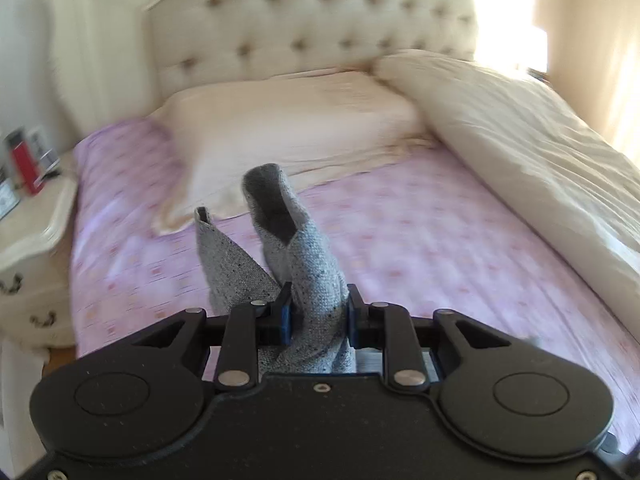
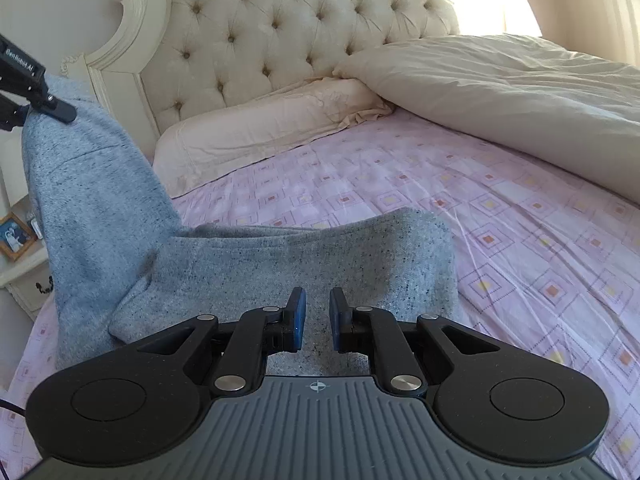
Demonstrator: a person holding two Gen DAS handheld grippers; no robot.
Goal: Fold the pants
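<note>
Left hand-held gripper (image 1: 318, 308) is clamped on a bunch of the grey pants (image 2: 248, 264), lifting one end off the bed (image 2: 500, 216) — soft, limp knit that droops. Right hand-held gripper (image 2: 317, 320) hovers narrow over the near part; whether it pinches cloth, I can't tell. Best grabbed at hems.

1. A home bedroom: a bed (image 2: 400, 184) in a pink patterned sheet, with a tufted cream headboard (image 2: 280, 28).
2. A pillow (image 2: 260, 124), duvet (image 2: 520, 92), and nightstand (image 1: 28, 232) with a framed photo (image 2: 14, 236).
</note>
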